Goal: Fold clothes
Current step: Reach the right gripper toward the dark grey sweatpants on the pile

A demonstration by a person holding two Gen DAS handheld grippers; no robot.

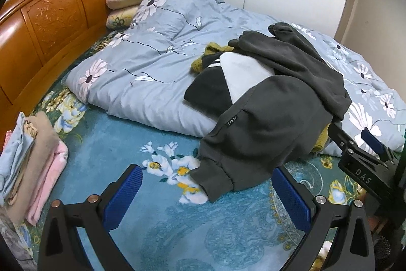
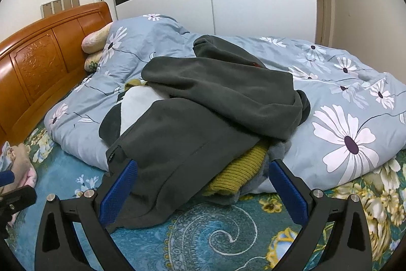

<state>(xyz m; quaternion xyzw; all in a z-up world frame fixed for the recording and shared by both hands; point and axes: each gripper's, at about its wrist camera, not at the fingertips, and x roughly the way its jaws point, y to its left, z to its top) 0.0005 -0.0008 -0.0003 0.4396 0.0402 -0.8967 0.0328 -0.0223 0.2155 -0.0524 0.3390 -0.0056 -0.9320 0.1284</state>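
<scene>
My left gripper has 2 black angular fingers, blue ribbed pads and silver and copper-toned screws. My right gripper is built the same; from the left camera its black frame reads "DAS".

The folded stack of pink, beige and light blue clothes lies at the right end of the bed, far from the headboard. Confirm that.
Wrong in one respect. The folded stack lies at the left end of the bed, close beside the wooden headboard, not at the right end. The left wrist view shows it; its colours are as you say.
</scene>
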